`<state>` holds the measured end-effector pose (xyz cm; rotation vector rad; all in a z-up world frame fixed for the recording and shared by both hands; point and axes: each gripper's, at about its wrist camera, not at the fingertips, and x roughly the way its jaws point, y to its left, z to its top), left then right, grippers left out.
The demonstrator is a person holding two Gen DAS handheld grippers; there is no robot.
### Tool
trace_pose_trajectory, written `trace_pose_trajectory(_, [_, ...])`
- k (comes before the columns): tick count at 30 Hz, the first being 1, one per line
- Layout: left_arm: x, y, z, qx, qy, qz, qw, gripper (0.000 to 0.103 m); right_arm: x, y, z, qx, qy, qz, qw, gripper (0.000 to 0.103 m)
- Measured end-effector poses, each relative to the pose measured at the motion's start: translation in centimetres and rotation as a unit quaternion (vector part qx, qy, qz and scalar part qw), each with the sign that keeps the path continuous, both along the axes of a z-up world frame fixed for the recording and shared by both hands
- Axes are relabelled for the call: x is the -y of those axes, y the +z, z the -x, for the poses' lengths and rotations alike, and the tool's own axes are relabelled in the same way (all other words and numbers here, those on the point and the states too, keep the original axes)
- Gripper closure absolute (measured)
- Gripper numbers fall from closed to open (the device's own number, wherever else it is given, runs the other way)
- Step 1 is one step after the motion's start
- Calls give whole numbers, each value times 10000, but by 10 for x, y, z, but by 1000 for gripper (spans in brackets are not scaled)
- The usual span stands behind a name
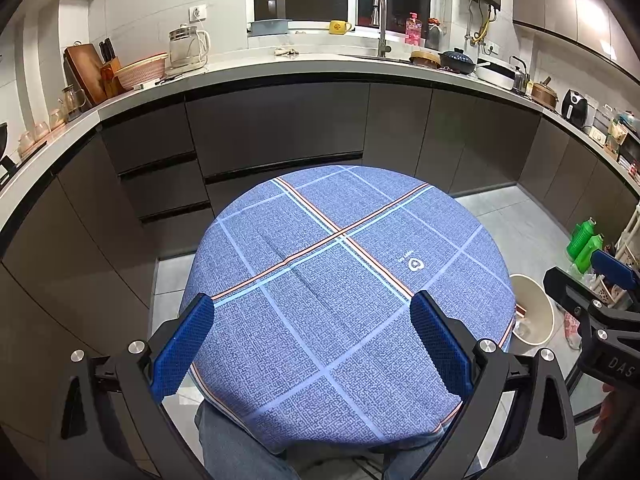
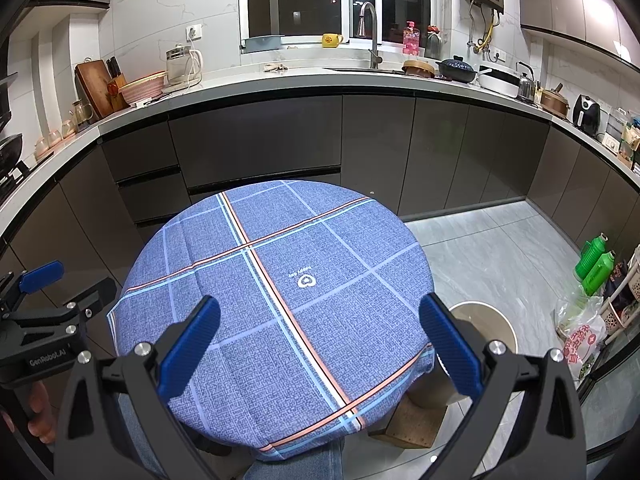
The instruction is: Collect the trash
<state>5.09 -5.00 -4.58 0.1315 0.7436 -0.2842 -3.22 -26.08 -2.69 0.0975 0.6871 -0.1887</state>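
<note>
Both grippers, left gripper (image 1: 312, 344) and right gripper (image 2: 320, 348), gape empty; only the right view shows the wooden block (image 2: 416, 420).

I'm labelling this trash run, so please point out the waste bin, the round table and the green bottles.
waste bin (image 2: 505, 330): right wrist view, on its cream rim, right side.
round table (image 1: 280, 320): left wrist view, on bare blue checked cloth.
green bottles (image 2: 591, 258): right wrist view, on the body of the taller one.
</note>
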Motion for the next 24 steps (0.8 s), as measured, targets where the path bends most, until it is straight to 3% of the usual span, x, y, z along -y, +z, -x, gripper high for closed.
trace_pose_trajectory(24, [0,2,-3,12,-34,-9,10000,8,0,1,-3,8,-21,-1,10000,3])
